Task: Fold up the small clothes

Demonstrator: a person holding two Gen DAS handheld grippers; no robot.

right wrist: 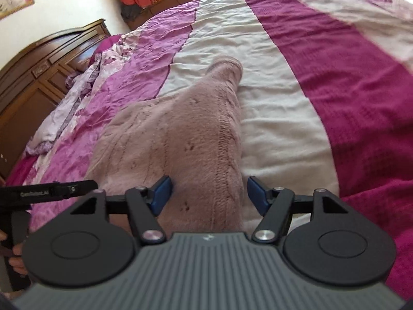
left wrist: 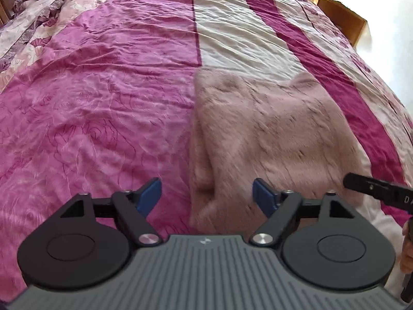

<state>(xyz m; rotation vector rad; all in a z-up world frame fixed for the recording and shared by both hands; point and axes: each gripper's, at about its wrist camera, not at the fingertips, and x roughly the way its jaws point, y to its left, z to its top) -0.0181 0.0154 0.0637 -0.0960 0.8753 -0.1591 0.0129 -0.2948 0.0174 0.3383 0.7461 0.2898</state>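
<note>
I am holding both claws, left claw and right claw, wide and empty over the sweater; its fluffy fold may be springing apart on the bed.

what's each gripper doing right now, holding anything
left gripper: open, holding nothing, pink sweater below.
right gripper: open, holding nothing, over the sweater.
</note>
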